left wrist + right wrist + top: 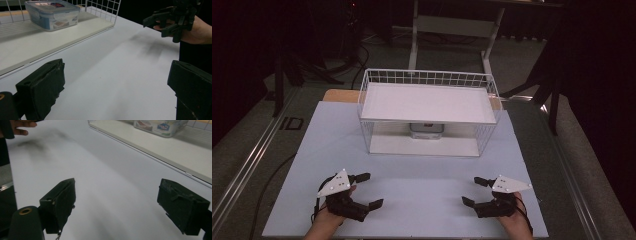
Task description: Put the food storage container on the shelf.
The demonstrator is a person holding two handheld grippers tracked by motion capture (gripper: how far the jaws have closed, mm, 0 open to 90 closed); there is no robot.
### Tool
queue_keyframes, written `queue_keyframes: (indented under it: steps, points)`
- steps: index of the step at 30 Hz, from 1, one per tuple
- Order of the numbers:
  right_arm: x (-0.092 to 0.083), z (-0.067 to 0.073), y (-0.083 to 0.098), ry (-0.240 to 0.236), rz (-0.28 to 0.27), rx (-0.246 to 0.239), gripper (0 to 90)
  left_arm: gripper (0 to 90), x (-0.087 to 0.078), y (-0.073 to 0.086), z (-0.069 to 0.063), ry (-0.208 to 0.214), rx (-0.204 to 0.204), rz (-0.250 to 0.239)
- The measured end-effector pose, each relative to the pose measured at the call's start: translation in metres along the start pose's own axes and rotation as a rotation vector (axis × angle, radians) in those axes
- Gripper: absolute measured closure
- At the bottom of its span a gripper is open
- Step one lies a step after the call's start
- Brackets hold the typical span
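Two grippers sit low at the near edge of the white table (412, 200), both empty. Left gripper (370, 190) is at the near left, held in the person's left hand (328, 220), jaws spread wide with nothing between them — in the left gripper view only bare tabletop shows between the two black pads. Right gripper (472, 191) is at the near right in the right hand (515, 223), jaws also wide apart, nothing gripped. Each carries a grey three-cornered plate on top. The two are well apart from each other, jaws pointing inward and slightly forward.

White wire basket (377, 77) stands at the far middle of the table, open toward the person, with a flat white shelf (427, 102) across its upper part and a white base board below. Clear plastic container (427, 129) with a latched lid sits on the base board under the shelf, toward the back middle — in the left gripper view it shows as a lidded box (52, 13) with a printed label. Container is well apart from both grippers, untouched.

Floor around the table is dark; a white frame stands behind.
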State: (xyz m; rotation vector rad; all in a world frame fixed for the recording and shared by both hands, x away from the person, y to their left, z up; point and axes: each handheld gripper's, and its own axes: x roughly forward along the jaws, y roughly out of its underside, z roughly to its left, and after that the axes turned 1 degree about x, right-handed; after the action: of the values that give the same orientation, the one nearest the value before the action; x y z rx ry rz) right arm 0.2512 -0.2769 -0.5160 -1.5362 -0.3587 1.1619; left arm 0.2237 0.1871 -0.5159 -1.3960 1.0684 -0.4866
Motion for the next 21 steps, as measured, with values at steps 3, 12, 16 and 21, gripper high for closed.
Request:
queue_keyframes:
  steps: [3,12,16,21]
  points:
    - [-0.0001,-0.0041,0.0015,-0.006,-0.014,0.014,15.2,2.2,-0.0008,0.0,0.0015,-0.002,0.0,-0.009]
    - [-0.006,-0.0081,-0.0021,-0.017,-0.1,0.033,15.2,2.2,-0.0057,-0.0022,0.0037,0.003,-0.008,-0.048]
    - [-0.0082,-0.0095,-0.0028,-0.015,-0.116,0.034,15.2,2.2,-0.0068,-0.0019,0.0044,0.003,-0.01,-0.054]
    - [-0.0083,-0.0108,-0.0019,-0.014,-0.115,0.044,15.2,2.2,-0.0057,-0.001,0.0047,0.008,-0.011,-0.047]
